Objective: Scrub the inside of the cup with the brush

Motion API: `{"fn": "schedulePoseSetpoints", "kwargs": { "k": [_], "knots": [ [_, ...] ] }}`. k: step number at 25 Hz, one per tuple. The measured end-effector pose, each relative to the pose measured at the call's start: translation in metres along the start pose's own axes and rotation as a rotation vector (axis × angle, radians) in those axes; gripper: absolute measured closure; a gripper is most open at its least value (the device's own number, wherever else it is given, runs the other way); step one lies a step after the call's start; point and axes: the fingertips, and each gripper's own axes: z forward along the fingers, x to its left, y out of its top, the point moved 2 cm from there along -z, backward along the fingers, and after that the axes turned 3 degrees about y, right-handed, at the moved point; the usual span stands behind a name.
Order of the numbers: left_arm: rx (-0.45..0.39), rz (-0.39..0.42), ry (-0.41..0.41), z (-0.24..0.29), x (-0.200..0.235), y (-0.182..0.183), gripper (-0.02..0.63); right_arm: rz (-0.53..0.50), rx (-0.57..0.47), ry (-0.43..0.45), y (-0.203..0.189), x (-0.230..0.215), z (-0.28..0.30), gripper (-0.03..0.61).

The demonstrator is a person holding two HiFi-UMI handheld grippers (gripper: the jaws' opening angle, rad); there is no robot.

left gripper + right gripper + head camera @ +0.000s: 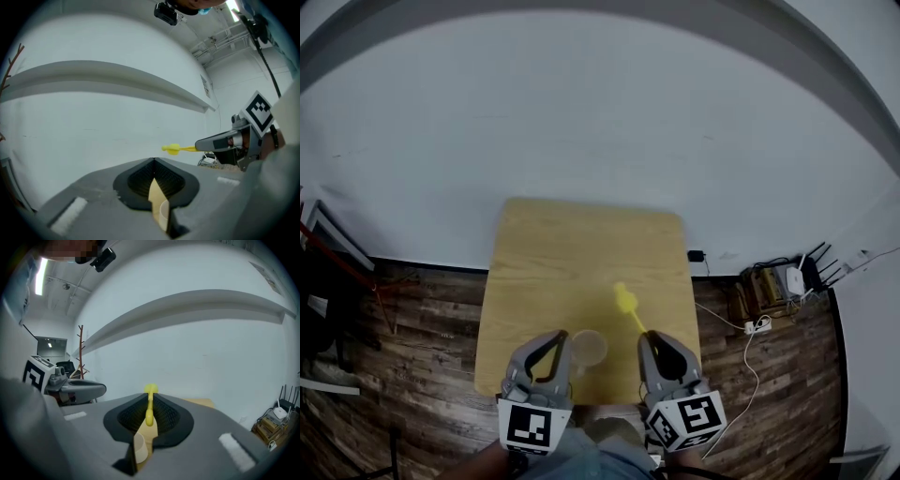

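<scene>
Right tool (647,337) clamped on brush (625,302), shaft aimed forward-left, beyond the cup (589,348); cup stands on counter (572,253) between tools, just beside left tool (564,345) (shut, empty).

Nothing readable here, honestly. The closest thing is the black-and-white square markers on the left cube (533,427) and the right cube (687,422). They're just blocky patterns, no letters or digits. The left gripper view also shows a sheet (205,86) stuck on the wall, but it's too small and skewed to make out anything on it.
</scene>
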Motion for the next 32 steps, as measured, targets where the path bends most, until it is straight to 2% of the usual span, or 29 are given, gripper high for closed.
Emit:
{"fn": "schedulePoseSetpoints", "kwargs": {
  "k": [5, 10, 21, 25, 29, 32],
  "knots": [
    [0.009, -0.010, 0.028, 0.007, -0.004, -0.001, 0.594, -0.001, 0.019, 0.034, -0.003, -0.009, 0.004, 0.539],
    [0.045, -0.033, 0.073, 0.013, -0.012, -0.010, 0.594, -0.004, 0.056, 0.117, -0.005, -0.016, 0.009, 0.538],
    [0.168, -0.094, 0.161, -0.005, -0.040, -0.079, 0.594, 0.038, 0.191, 0.310, -0.056, -0.012, 0.013, 0.538],
    [0.183, -0.136, 0.190, -0.013, -0.051, -0.103, 0.594, 0.015, 0.217, 0.378, -0.067, -0.006, 0.018, 0.538],
    [0.177, -0.143, 0.193, -0.016, -0.063, -0.122, 0.590, 0.001, 0.251, 0.418, -0.080, -0.005, 0.014, 0.538],
    [0.151, -0.124, 0.185, -0.017, -0.069, -0.132, 0.547, -0.007, 0.273, 0.431, -0.089, -0.007, 0.009, 0.538]
  ]
}}
